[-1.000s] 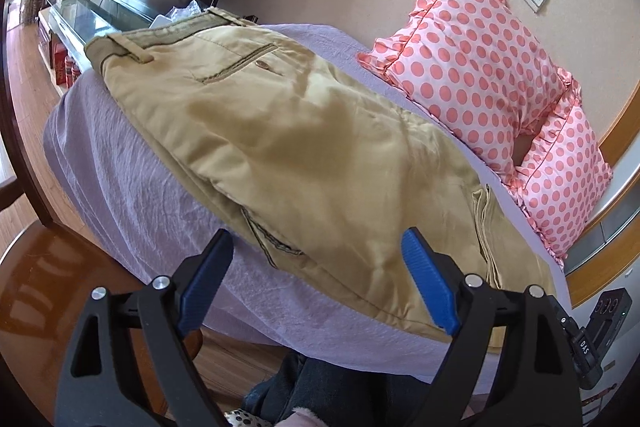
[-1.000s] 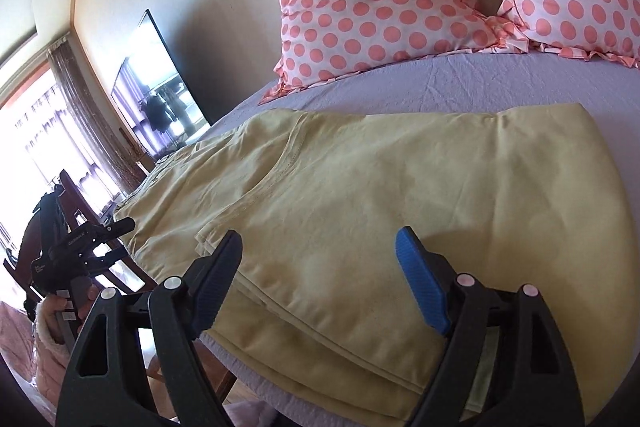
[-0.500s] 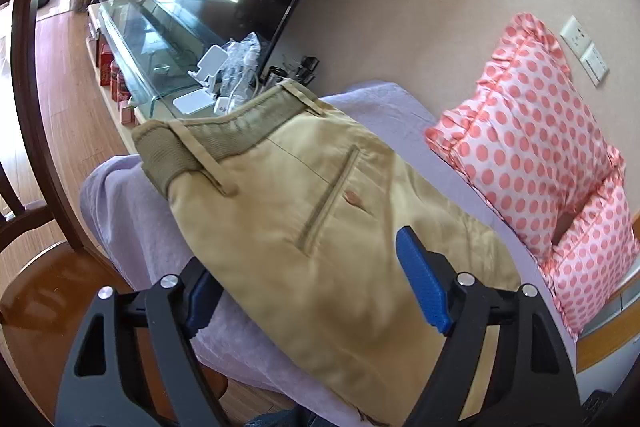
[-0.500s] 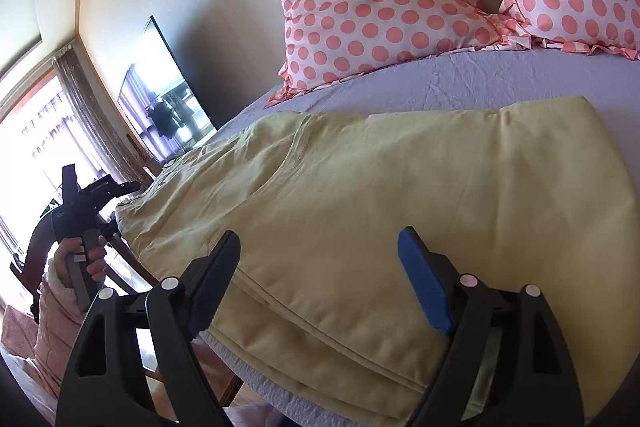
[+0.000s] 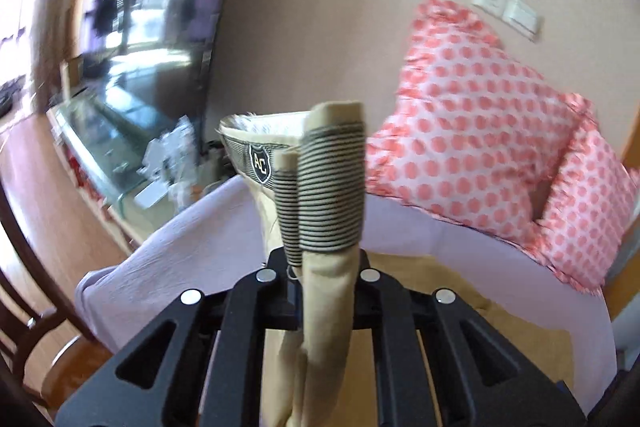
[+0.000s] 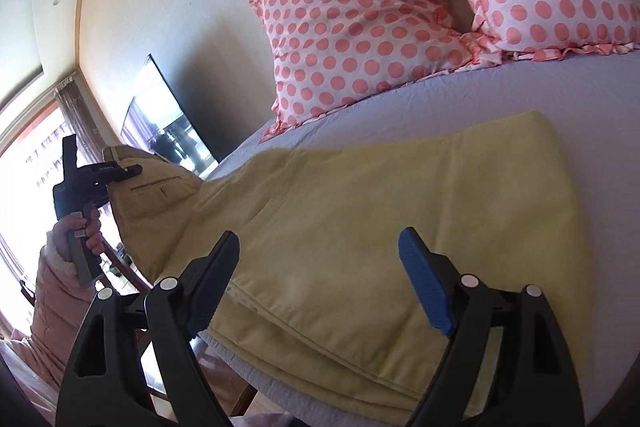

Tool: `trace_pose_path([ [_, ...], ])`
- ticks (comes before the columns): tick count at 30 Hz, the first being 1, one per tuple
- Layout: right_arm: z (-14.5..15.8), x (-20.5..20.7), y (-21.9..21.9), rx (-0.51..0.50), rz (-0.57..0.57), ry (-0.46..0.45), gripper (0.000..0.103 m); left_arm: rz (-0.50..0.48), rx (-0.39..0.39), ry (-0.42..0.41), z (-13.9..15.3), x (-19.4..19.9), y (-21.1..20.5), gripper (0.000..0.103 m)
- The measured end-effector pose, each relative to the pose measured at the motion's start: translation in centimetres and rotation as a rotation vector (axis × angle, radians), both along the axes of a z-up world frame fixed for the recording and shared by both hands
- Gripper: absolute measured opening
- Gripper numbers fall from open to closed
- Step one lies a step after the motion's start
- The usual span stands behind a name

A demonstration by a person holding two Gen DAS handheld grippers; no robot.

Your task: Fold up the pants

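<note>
Tan pants (image 6: 360,227) lie folded on the lilac bed sheet (image 6: 580,95). My left gripper (image 5: 320,279) is shut on the pants' waistband (image 5: 328,187), whose striped lining stands up between the jaws. In the right wrist view the left gripper (image 6: 120,171) holds the waist end lifted off the bed at the left. My right gripper (image 6: 316,275) is open and empty, hovering over the near folded edge of the legs.
Two pink polka-dot pillows (image 6: 400,27) lean on the wall at the back of the bed. A TV (image 5: 160,67) on a glass stand (image 5: 100,155) is at the left. A wooden chair (image 5: 24,307) stands by the bed's near left corner.
My left gripper moved to the waistband, shut on it and lifted the waist end off the bed. My right gripper stayed open over the leg end.
</note>
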State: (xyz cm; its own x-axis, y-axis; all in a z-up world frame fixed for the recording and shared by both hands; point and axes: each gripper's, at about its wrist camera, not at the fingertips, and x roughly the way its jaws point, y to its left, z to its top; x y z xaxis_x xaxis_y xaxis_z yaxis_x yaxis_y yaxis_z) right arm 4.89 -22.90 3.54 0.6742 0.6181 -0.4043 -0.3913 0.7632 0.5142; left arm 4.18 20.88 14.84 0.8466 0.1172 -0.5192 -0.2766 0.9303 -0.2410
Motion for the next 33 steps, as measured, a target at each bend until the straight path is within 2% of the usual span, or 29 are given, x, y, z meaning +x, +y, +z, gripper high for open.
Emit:
trace_pose_path([
  [3, 0.6, -0.7, -3.5, 0.023, -0.124, -0.02, 0.09, -0.241, 0.089, -0.048, 2.4, 1.0, -9.8, 0.009],
  [6, 0.7, -1.4, -7.8, 0.06, -0.26, -0.01, 0.09, -0.525, 0.129, -0.074, 2.1, 1.0, -19.6, 0.01],
  [8, 0.5, -1.7, -10.7, 0.106, -0.341, 0.013, 0.09, -0.711, 0.133, -0.029, -0.2, 1.3, -25.8, 0.01],
  [10, 0.0, -2.1, -13.4, 0.168, -0.4, 0.044, 0.09, -0.859, 0.162, 0.058, -3.9, 1.2, -31.3, 0.01],
  [12, -0.4, -2.2, -15.3, 0.216, -0.426, 0.072, 0.09, -0.981, 0.199, 0.176, -8.4, 0.7, -35.5, 0.01],
  [13, -0.5, -2.2, -15.7, 0.227, -0.422, 0.083, 0.091, -0.993, 0.251, 0.193, -10.2, -0.1, -36.8, 0.01],
  [15, -0.5, -1.3, -15.9, 0.226, -0.389, 0.109, 0.091, -0.978, 0.394, 0.098, -11.9, -2.3, -37.9, 0.01],
  [16, -0.6, -0.7, -15.5, 0.219, -0.371, 0.12, 0.091, -0.98, 0.427, 0.057, -12.1, -3.2, -37.9, 0.01],
  [19, -0.7, 1.0, -14.3, 0.212, -0.315, 0.148, 0.091, -0.98, 0.296, 0.049, -10.7, -2.9, -36.7, 0.01],
  [20, -0.6, 1.6, -13.9, 0.216, -0.3, 0.155, 0.091, -0.963, 0.281, 0.038, -10.3, -2.7, -36.6, 0.01],
  [22, -0.4, 2.4, -13.4, 0.232, -0.269, 0.16, 0.091, -0.951, 0.291, 0.043, -9.9, -1.8, -37.4, 0.01],
  [24, -0.2, 3.3, -12.7, 0.228, -0.245, 0.176, 0.091, -0.974, 0.317, 0.108, -10.8, -1.3, -38.3, 0.013],
  [26, -0.2, 4.2, -12.1, 0.204, -0.218, 0.204, 0.091, -1.026, 0.305, 0.126, -10.7, -2.7, -37.9, 0.024],
  [28, -0.4, 5.0, -11.5, 0.169, -0.192, 0.234, 0.09, -1.135, 0.226, 0.109, -9.6, -4.1, -36.4, 0.052],
  [29, -0.5, 5.4, -11.2, 0.141, -0.187, 0.254, 0.087, -1.174, 0.184, 0.09, -8.9, -4.7, -35.2, 0.057],
  [31, -0.9, 6.1, -10.7, 0.088, -0.182, 0.288, 0.078, -1.16, 0.138, 0.055, -7.4, -5.2, -32.1, 0.071],
  [33, -1.3, 6.7, -10.5, 0.045, -0.188, 0.309, 0.071, -1.048, 0.121, 0.049, -6.3, -3.9, -28.2, 0.079],
])
